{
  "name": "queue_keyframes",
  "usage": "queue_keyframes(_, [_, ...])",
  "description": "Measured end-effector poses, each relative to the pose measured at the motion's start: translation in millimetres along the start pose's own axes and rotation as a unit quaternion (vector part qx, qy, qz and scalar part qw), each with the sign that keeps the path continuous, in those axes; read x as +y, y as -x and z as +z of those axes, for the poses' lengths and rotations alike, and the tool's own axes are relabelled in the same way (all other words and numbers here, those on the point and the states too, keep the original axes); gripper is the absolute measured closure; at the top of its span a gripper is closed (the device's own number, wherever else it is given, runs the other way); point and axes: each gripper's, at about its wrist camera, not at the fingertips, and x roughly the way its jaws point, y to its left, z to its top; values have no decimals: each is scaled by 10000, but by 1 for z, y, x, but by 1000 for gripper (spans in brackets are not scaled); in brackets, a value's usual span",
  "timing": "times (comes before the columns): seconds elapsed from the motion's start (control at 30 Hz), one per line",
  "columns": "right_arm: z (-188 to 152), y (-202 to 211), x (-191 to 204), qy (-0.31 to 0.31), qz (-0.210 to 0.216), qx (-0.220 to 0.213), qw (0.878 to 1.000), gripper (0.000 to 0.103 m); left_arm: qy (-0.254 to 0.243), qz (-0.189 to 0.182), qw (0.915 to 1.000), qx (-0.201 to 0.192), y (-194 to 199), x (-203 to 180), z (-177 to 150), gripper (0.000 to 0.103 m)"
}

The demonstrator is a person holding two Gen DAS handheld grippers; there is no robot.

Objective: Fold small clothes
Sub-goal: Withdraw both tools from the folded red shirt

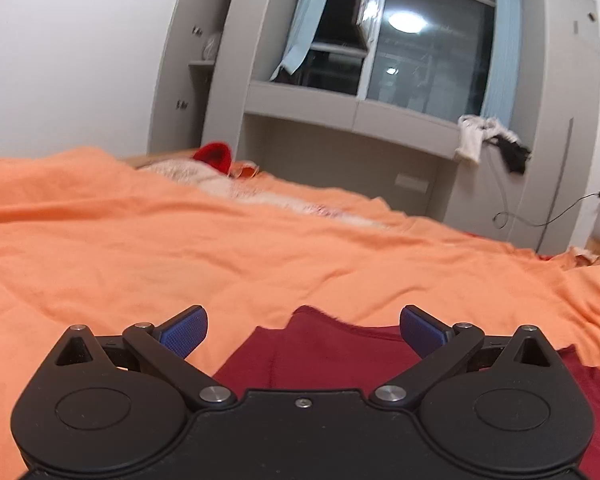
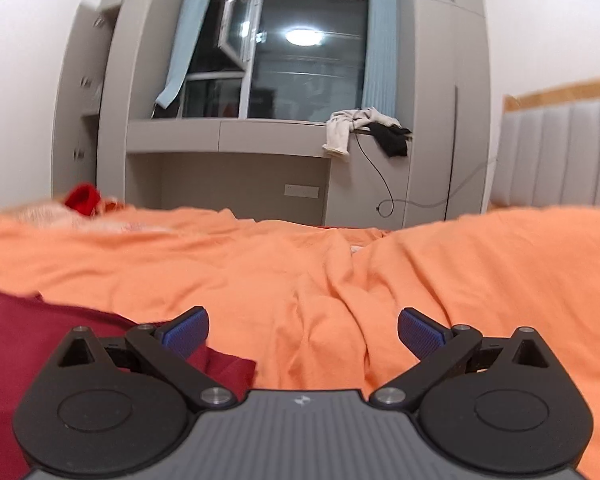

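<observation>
Left hand-held gripper (image 1: 303, 330): released, jaws wide, above the dark red garment (image 1: 340, 354).
Right hand-held gripper (image 2: 303, 330): released, holding nothing.
Garment: lower left of right view, on orange bedsheet (image 2: 440, 264).
Open room: rumpled sheet ahead.

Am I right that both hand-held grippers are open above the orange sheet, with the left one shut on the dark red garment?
Not quite. In the left wrist view the left hand-held gripper is open too, its jaws spread wide above the dark red garment, gripping nothing. The right hand-held gripper is open over the orange sheet, as you said.
</observation>
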Motion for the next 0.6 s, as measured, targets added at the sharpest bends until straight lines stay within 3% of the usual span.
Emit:
queue_keyframes(0.1, [1,20,-1,-165,237,-61,9996,0,14,-455,9989,-115,26,-10,-5,1])
queue_keyframes(0.27, [0,47,18,-348,1111,-201,9930,0,-77,-1079,9925,-571,81,-28,-26,1])
queue_keyframes(0.37, [-2,56,35,-198,1385,-238,9899,0,-138,-1263,9902,-575,107,-33,-45,1])
queue_keyframes(0.6, [-8,58,73,152,1759,-161,9842,0,253,-1748,9827,563,109,-27,-93,1])
